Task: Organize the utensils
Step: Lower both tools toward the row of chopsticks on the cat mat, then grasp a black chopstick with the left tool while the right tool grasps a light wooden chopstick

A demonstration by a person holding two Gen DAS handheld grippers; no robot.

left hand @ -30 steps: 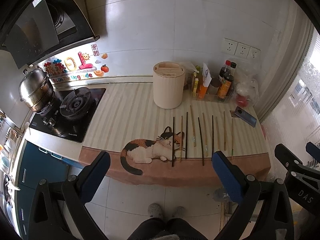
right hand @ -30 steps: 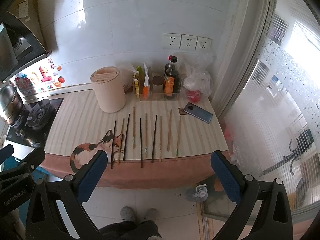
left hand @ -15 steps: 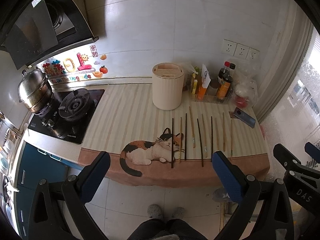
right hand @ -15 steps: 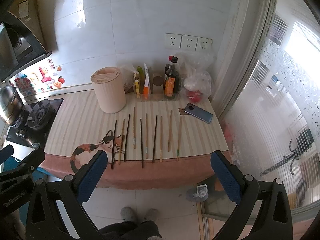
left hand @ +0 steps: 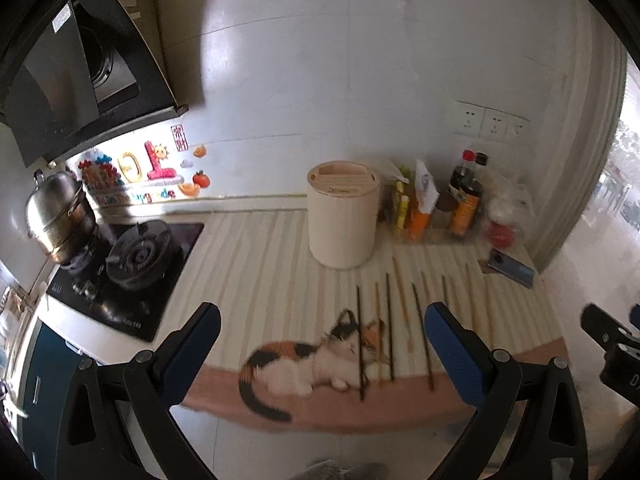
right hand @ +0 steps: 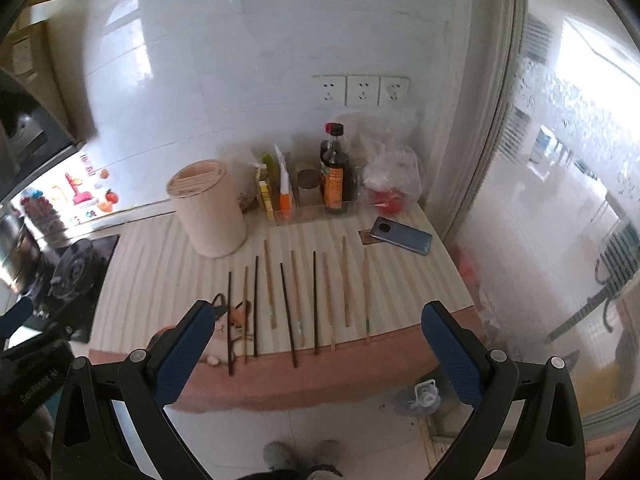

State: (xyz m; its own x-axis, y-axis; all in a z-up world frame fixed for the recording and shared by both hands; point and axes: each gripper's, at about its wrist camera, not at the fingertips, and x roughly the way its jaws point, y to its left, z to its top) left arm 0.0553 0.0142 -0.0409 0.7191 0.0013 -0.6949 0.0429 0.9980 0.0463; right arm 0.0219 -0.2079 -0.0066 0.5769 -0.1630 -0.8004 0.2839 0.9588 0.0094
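Left gripper [left hand: 322, 344] and right gripper [right hand: 316, 334] both spread wide, empty, hovered near chopsticks [right hand: 314, 300] rowed on counter [right hand: 160, 264], beige holder [right hand: 208, 208] far left.

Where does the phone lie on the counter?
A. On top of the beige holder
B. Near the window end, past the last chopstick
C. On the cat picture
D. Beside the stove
B: the phone lies flat at the window end of the counter, beyond the chopsticks and far from the holder.
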